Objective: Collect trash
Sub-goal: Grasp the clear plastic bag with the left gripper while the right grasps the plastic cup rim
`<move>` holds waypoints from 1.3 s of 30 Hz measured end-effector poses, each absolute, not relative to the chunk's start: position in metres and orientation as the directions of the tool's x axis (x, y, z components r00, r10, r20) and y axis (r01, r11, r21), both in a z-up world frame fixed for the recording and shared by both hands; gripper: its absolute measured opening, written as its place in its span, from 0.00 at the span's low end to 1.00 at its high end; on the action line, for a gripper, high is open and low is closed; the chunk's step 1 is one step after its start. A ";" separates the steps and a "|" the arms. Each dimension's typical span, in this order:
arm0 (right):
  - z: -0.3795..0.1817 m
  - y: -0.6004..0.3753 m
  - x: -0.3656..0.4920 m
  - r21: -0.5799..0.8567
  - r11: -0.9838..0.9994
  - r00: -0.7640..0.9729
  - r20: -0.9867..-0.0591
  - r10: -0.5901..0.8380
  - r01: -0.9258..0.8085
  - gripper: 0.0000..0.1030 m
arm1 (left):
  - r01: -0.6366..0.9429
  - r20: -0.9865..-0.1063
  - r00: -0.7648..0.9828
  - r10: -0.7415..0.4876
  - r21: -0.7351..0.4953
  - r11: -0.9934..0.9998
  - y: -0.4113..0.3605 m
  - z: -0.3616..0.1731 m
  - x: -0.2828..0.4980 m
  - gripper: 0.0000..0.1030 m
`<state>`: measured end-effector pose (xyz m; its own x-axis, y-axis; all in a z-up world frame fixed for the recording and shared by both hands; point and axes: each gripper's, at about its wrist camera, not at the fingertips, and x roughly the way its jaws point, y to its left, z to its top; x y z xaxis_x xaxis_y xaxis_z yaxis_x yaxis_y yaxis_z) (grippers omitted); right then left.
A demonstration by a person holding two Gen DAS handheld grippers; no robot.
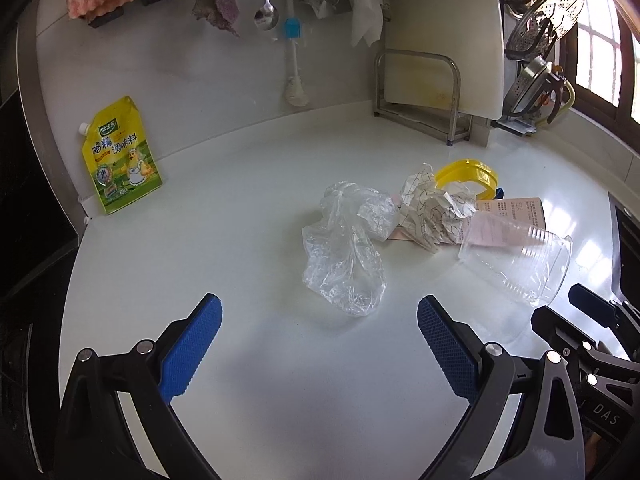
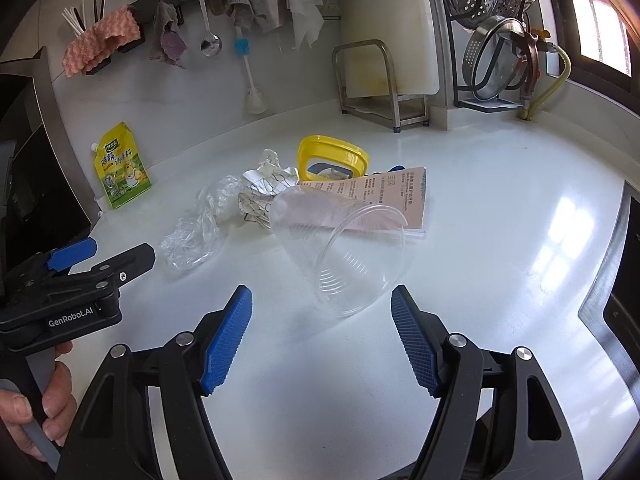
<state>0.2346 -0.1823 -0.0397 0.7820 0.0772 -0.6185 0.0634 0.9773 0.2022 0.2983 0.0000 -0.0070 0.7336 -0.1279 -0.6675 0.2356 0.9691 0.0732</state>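
A small heap of trash lies on the white counter (image 1: 240, 200): a crumpled clear plastic bag (image 1: 348, 248) (image 2: 196, 224), a wad of printed paper (image 1: 432, 212) (image 2: 264, 188), a pink printed leaflet (image 2: 384, 196) (image 1: 512, 210), a yellow plastic lid ring (image 1: 466, 176) (image 2: 332, 156), and a clear plastic cup (image 1: 516, 264) (image 2: 348, 252) on its side. My left gripper (image 1: 320, 320) is open, just short of the bag. My right gripper (image 2: 322, 304) is open too, with the cup's mouth a little ahead of its fingertips. Neither holds anything.
A yellow seasoning pouch (image 1: 120, 160) (image 2: 122, 168) leans on the back wall at the left. Cloths, a ladle (image 2: 208, 20) and a brush hang above. A metal rack with a cutting board (image 1: 440, 40) stands at the back right. A dark cooktop edge (image 2: 616, 280) borders the right.
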 end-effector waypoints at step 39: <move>-0.050 -0.186 0.283 0.274 0.961 0.751 -0.643 0.150 0.042 0.18 | 0.162 -0.745 0.660 -0.093 0.021 0.986 -0.003 -0.028 0.371 0.94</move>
